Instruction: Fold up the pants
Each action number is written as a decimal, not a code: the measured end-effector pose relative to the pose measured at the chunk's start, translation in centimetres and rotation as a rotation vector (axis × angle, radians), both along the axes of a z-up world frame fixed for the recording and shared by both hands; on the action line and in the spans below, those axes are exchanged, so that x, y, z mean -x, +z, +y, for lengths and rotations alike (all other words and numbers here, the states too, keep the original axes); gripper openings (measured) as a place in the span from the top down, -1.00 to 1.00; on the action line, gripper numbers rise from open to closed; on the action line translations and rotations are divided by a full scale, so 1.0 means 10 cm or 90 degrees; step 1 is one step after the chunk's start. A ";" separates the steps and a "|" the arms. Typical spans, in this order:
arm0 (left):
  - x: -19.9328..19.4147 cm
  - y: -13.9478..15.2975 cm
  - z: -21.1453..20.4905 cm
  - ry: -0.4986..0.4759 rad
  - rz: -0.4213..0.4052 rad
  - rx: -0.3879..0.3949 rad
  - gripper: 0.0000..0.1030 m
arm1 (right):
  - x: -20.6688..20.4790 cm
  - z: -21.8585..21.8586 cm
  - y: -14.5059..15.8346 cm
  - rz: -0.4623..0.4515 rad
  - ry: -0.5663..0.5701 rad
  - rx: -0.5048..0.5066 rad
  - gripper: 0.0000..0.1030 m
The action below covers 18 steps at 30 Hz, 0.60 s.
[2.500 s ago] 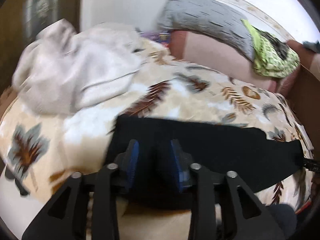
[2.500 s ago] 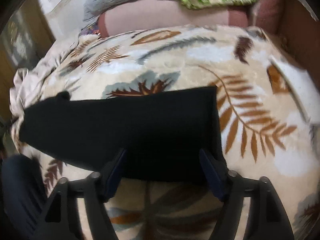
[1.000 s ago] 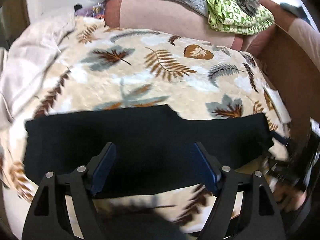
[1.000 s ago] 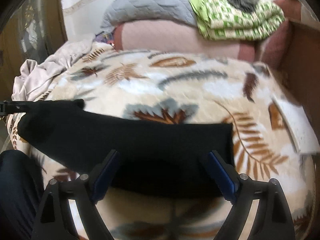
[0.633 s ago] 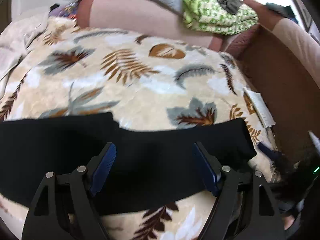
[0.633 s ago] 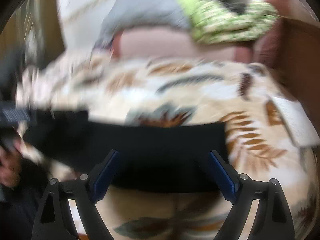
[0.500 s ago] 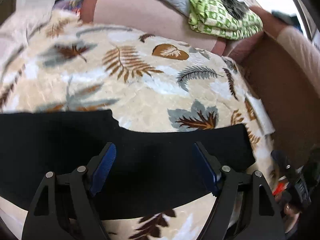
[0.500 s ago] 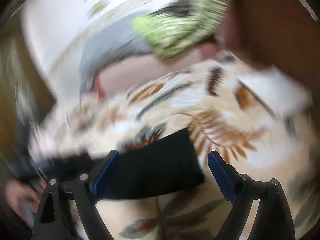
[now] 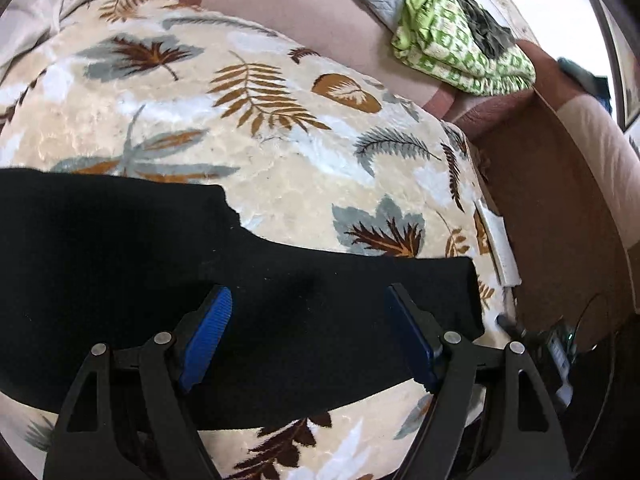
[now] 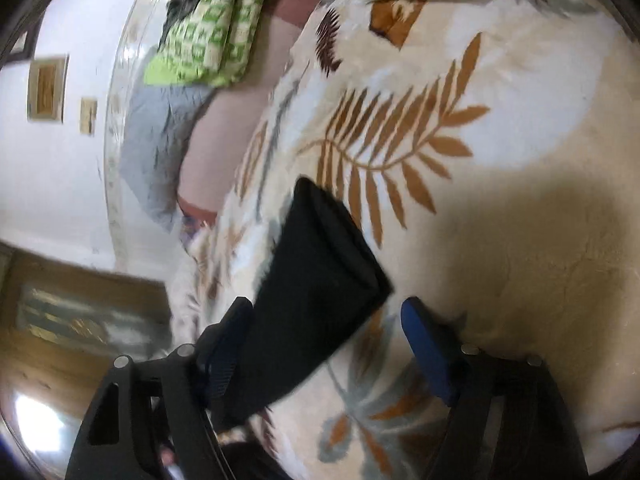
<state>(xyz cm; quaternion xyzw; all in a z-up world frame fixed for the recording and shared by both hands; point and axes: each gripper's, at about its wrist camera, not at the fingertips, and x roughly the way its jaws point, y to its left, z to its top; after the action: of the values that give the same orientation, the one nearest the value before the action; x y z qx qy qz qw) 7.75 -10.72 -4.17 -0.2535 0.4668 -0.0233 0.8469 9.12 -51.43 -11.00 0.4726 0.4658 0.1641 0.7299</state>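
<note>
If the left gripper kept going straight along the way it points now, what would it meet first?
Most likely the black pants: the left gripper hangs over them with jaws open and nothing between. Under them lies the leaf-print blanket. The gap is hard to judge.

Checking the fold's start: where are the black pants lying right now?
In the left wrist view the black pants lie flat across the lower part of the leaf-print blanket.
</note>
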 end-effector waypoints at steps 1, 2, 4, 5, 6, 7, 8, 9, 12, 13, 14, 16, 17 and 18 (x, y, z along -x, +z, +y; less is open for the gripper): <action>0.00 0.00 -0.01 -0.003 0.000 -0.002 -0.53 | -0.02 -0.01 -0.03 0.002 -0.007 -0.008 -0.52; 0.00 0.00 -0.02 -0.006 0.000 -0.003 -0.53 | -0.04 -0.01 -0.06 0.003 -0.016 -0.018 -0.52; -0.01 -0.01 -0.01 -0.006 0.004 -0.004 -0.53 | -0.07 -0.01 -0.07 0.001 -0.019 -0.027 -0.55; -0.01 -0.01 -0.01 -0.005 0.004 -0.005 -0.53 | -0.08 0.01 -0.07 -0.001 -0.013 -0.027 -0.55; -0.01 -0.01 0.00 -0.005 0.004 -0.002 -0.53 | -0.07 0.02 -0.06 -0.006 -0.009 -0.026 -0.55; -0.01 -0.02 0.00 -0.004 0.004 0.002 -0.53 | -0.06 0.02 -0.04 -0.010 -0.003 -0.025 -0.54; -0.01 -0.02 0.01 -0.002 0.005 0.006 -0.53 | -0.05 -0.02 -0.03 -0.012 0.000 -0.022 -0.47; -0.01 -0.02 0.02 0.000 0.006 0.008 -0.53 | -0.06 -0.03 -0.04 -0.011 0.000 -0.020 -0.41; -0.02 -0.03 0.01 0.002 0.007 0.009 -0.53 | -0.03 -0.07 -0.08 0.010 -0.004 -0.004 0.02; -0.02 -0.03 0.00 0.000 0.007 0.007 -0.53 | -0.03 -0.09 -0.10 0.021 -0.009 0.003 0.23; -0.02 -0.03 0.00 -0.001 0.007 0.005 -0.53 | -0.01 -0.10 -0.13 0.029 -0.012 0.008 0.41; -0.02 -0.02 -0.01 -0.002 0.007 0.001 -0.53 | 0.00 -0.12 -0.16 0.039 -0.015 0.013 0.54; -0.02 -0.03 -0.01 -0.002 0.007 0.001 -0.53 | 0.00 -0.12 -0.16 0.040 -0.016 0.015 0.55; -0.02 -0.03 -0.01 -0.002 0.007 0.001 -0.53 | 0.01 -0.12 -0.16 0.037 -0.014 0.020 0.55</action>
<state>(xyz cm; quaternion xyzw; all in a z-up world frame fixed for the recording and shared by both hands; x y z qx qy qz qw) 7.96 -10.77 -4.43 -0.2539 0.4719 -0.0234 0.8440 9.05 -52.58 -12.59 0.4708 0.4838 0.1349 0.7253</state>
